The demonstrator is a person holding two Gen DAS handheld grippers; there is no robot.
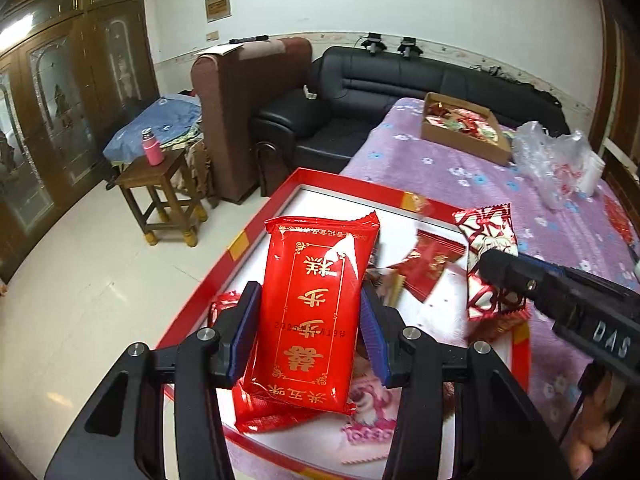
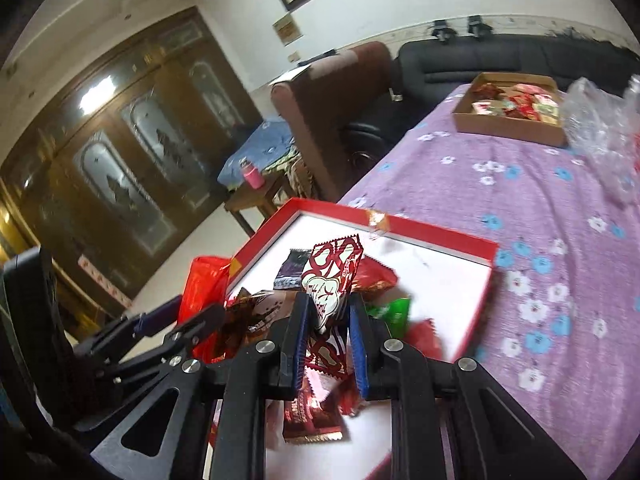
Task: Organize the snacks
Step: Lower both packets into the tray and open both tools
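Purple flowered cloth (image 1: 460, 168) covers the counter, biggest thing in both views. Behind it a black sofa (image 1: 400, 76) along the wall, brown armchair (image 1: 248, 100) to its left, dark wood cabinet (image 1: 60, 80) far left, small wooden stool (image 1: 160, 196) with a pink bottle (image 1: 151, 147) on it.

On the cloth, near me, the red-rimmed tray (image 1: 256, 220) with white floor, sitting at the counter's edge. Far end: cardboard box (image 1: 464, 136) full of mixed snacks, crumpled clear plastic bag (image 1: 556, 160) just beside it.

My left tool (image 1: 310, 320) is clamped on the big red packet (image 1: 316, 300) with gold characters, one pad pressed on each long side, packet lifted above the tray's near-left part. More red wrappers under it, and a pink cartoon-bear packet (image 1: 368, 404) on the tray floor.

My right tool (image 2: 327, 320) is closed tight on a red-and-white wrapped snack (image 2: 330, 280), held upright over the tray; in the left view the same snack (image 1: 490, 240) sticks out beyond the tool's black fingers.

Loose in the tray: small dark red packet (image 1: 430, 264), green packet (image 2: 390, 312), dark purple packet (image 2: 292, 268), brown-red foil one (image 2: 312, 416) below my right tool. Some blurred.
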